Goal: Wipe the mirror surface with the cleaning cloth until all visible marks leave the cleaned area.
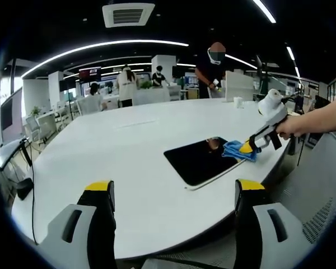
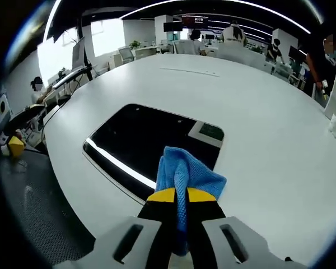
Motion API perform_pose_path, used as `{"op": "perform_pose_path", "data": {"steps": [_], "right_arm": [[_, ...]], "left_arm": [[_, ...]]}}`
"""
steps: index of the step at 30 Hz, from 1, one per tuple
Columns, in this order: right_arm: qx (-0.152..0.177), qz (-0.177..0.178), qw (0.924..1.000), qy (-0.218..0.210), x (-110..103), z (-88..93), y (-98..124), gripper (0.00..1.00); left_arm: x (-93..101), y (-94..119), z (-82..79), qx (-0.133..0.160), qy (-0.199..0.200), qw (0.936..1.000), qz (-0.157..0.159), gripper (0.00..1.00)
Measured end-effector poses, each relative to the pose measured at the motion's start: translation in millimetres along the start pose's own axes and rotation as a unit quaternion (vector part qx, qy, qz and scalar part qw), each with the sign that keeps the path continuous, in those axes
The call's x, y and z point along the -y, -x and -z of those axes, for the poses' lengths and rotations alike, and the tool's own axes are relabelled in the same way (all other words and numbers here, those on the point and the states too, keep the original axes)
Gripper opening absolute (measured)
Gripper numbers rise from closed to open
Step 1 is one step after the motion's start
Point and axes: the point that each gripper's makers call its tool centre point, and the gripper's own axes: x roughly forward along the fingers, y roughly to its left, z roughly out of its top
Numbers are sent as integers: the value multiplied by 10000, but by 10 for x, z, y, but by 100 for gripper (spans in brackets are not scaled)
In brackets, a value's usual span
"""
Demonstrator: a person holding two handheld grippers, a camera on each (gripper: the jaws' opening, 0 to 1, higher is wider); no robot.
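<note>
The wiping looks like it is just starting, or is in the middle. The right gripper has its two jaws pressed together on the blue cleaning cloth, and the cloth sticks out in front of the yellow tips. In the left gripper view, the same gripper comes in from the right, held by a person's hand, and the cloth sits at the right edge of the mirror. The mirror is a dark, flat, shiny plate lying on the big white table, near the table's edge. In the right gripper view the mirror shows bright light stripes from the ceiling, but I cannot see any marks on it, so I cannot tell how much is clean. I think the next move needs the cloth pushed flat on the glass and slid across it, back and forth, to the far side, without shoving the mirror off the table. The left gripper is wide open and holds nothing; it hangs back over the near edge of the table. The room is a large office with long curved ceiling lights, desks, chairs, screens and some people standing far behind the table.
</note>
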Motion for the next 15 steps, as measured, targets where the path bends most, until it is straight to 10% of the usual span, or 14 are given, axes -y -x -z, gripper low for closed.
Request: {"op": "perform_pose_path", "data": {"steps": [15], "right_arm": [[-1,-93,9999,95,-34,39,32,0]], "left_arm": [[7,0,2,-11,-7,10000,-5,87]]}}
